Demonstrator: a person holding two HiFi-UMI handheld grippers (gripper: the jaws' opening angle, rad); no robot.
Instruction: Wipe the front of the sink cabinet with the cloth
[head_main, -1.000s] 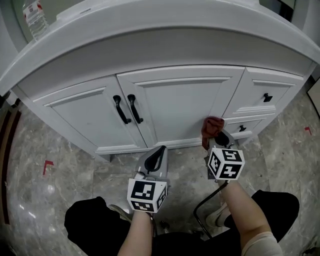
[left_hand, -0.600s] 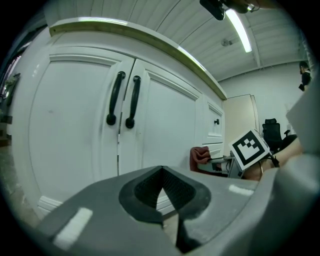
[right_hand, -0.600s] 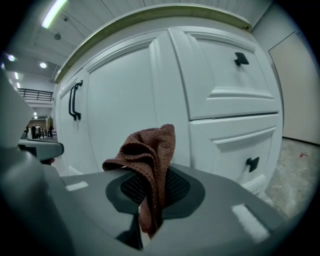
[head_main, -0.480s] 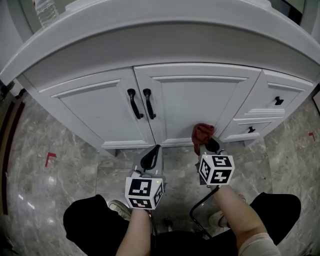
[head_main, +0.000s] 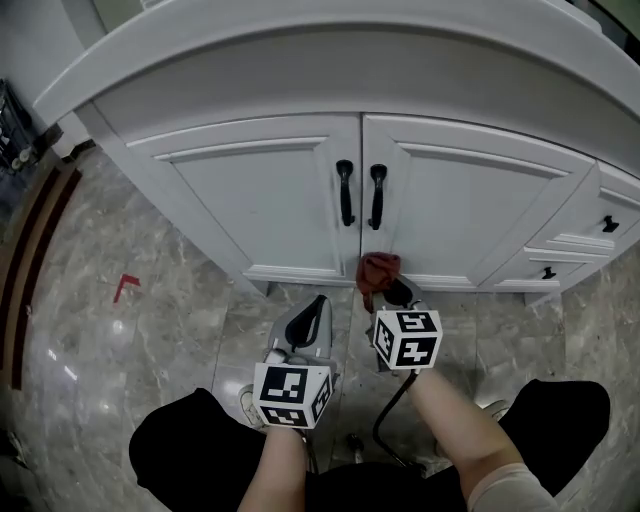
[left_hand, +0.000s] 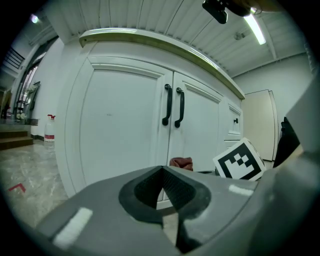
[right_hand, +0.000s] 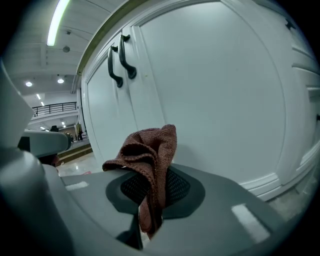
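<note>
- Right gripper view: the cloth (right_hand: 151, 147), reddish-brown and knitted, is pinched between the jaws of the right gripper (right_hand: 150, 210). It is bunched up above the jaws, and a short tail hangs below them.
- The cloth is held low at the front of the sink cabinet (head_main: 260, 190), by the bottom rail where the two doors meet, straight below the pair of black handles (head_main: 346, 192). Whether it presses on the panel cannot be told.
- The cabinet is white, with two panelled doors in the middle. Drawers (head_main: 590, 225) with small black knobs are seen at its right end.
- A curved white counter (head_main: 300, 45) overhangs the doors.
- The left gripper (head_main: 312, 310) is held just beside the right one, a little farther back from the cabinet. Its jaws are pressed together with nothing between them.
- Each gripper is carried on a bare forearm, and dark trousers are seen below.
- The floor (head_main: 150, 340) is laid with grey marbled tiles. A small red mark (head_main: 125, 287) lies on it, left of the cabinet and well apart from both grippers.
- In the left gripper view a white spray bottle (left_hand: 49, 132) with a red top is seen beyond the cabinet's left end.
</note>
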